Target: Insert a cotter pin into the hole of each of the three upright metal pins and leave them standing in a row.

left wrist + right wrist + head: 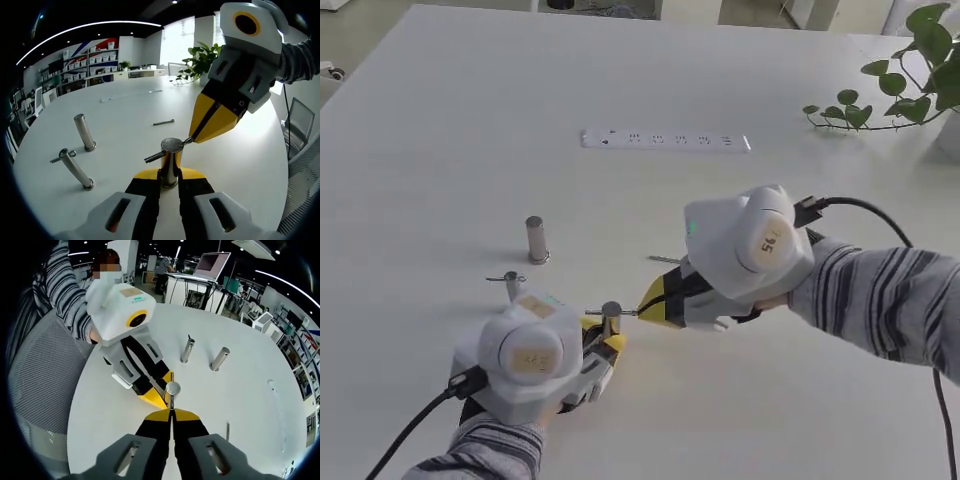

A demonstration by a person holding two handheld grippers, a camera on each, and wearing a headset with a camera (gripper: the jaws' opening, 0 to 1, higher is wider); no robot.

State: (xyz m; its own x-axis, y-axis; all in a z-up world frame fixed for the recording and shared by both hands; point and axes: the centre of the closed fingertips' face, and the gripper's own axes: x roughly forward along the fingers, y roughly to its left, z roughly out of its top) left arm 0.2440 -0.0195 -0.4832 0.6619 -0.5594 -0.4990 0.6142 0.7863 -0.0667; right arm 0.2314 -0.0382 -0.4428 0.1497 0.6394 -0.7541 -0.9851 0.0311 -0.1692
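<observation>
left tool (170, 181) clamps metal pin (171, 161) | right tool (172, 413) pinches cotter pin (154, 157) through it

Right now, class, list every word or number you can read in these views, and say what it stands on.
"95", as best it reads: round label on the right gripper, turned sideways.
Too blurred to read: pale label on the left gripper.
Too blurred to read: green sticker on the left gripper.
</observation>
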